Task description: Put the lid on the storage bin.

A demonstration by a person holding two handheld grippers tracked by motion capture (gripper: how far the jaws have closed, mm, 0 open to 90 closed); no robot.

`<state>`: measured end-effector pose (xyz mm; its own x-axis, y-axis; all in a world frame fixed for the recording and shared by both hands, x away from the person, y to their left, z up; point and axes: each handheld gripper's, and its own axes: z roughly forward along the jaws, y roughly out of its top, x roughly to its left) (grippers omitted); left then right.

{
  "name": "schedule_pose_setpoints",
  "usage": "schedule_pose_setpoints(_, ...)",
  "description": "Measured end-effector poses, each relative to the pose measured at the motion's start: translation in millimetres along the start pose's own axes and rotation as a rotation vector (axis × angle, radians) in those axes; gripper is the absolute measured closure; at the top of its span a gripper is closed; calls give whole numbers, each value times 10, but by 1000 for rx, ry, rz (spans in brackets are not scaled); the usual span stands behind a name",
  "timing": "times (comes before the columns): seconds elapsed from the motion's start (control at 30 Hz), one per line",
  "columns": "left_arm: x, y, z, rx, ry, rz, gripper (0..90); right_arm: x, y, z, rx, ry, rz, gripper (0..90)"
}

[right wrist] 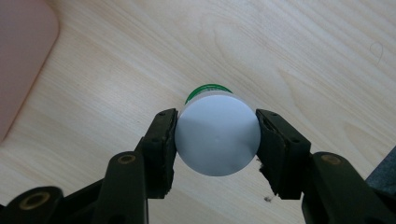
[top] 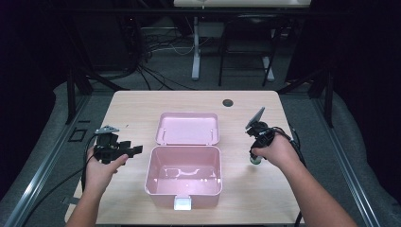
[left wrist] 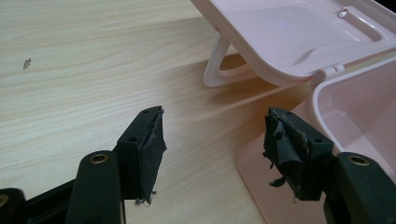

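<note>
Between the right hand-held gripper's [right wrist: 217, 140] pads sits a white-capped bottle [right wrist: 217, 135]; the left hand-held gripper [left wrist: 215, 140] gapes empty.

The bench [top: 142, 106] is evenly lit from above while the room around it lies dark. Glare glints inside the pink box [top: 184, 168]. Both gripper views are sharp, with soft shadows.
</note>
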<state>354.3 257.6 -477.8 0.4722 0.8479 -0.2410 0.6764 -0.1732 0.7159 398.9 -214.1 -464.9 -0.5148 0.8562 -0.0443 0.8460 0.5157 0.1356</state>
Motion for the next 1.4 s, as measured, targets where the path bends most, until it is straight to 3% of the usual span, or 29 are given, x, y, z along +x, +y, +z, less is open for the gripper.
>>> schedule_pose_setpoints(0.67, 0, -3, -1, 1, -2, -2, 379, 314, 127, -321, 3, 23, -106, 505)
schedule_pose_setpoints(1.33, -2, -6, 7, 5, -5, 0, 379, 798, 248, -728, -16, 58, -253, 506)
schedule_pose_setpoints(1.4, -3, -6, 7, 5, -5, 0, 379, 860, 265, -764, -17, 60, -284, 506)
